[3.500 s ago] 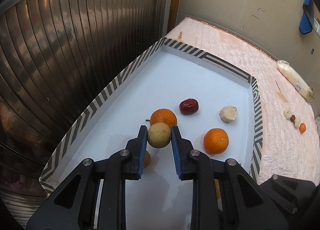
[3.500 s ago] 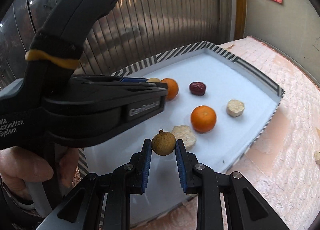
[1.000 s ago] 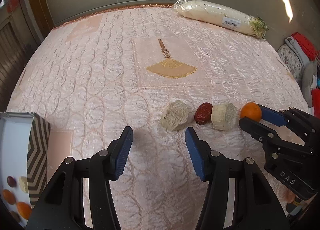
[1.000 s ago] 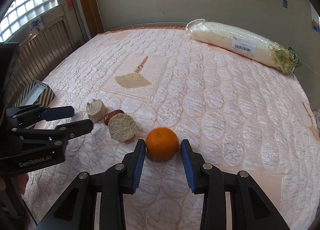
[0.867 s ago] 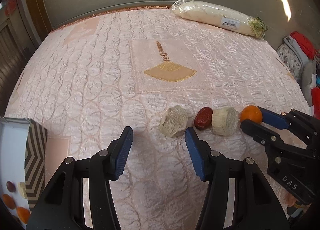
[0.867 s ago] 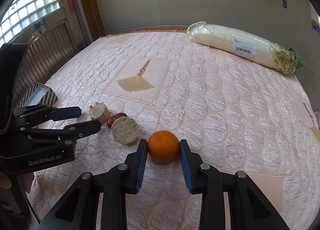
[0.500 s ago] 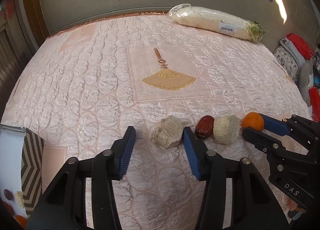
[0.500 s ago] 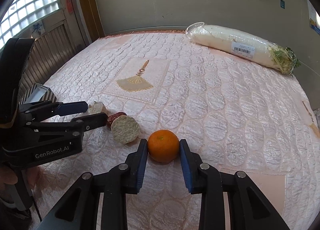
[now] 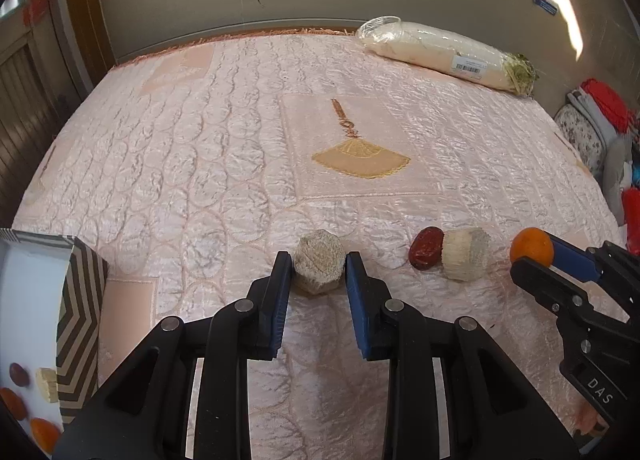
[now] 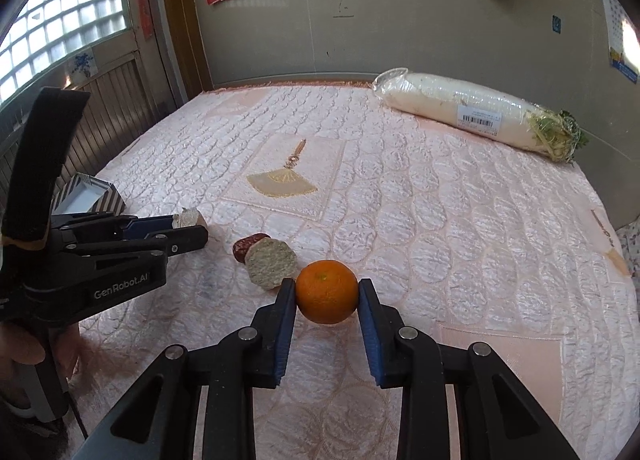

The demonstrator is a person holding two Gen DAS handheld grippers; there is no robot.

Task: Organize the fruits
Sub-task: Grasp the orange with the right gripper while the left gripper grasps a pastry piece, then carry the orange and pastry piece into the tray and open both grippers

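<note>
My left gripper (image 9: pixel 318 270) is shut on a pale beige cut chunk (image 9: pixel 319 266) that rests on the pink quilt. My right gripper (image 10: pixel 327 296) is shut on an orange (image 10: pixel 327 291), also on the quilt; the orange shows in the left wrist view (image 9: pixel 531 247) too. Between them lie a red date (image 9: pixel 426 247) and a second beige chunk (image 9: pixel 464 254), touching each other. The white tray (image 9: pixel 76 308) with a striped rim sits at the far left and holds several fruits, among them a date (image 9: pixel 18 374) and an orange (image 9: pixel 44 434).
A long wrapped white radish (image 10: pixel 476 114) lies at the far edge of the quilt near the wall. Folded cloth items (image 9: pixel 600 128) sit off the right edge. A wooden slatted panel (image 10: pixel 108 108) stands to the left.
Both grippers left the tray, dropped their longans and moved to the quilt. Over the last second the left jaws closed onto the beige chunk and the right jaws closed onto the orange.
</note>
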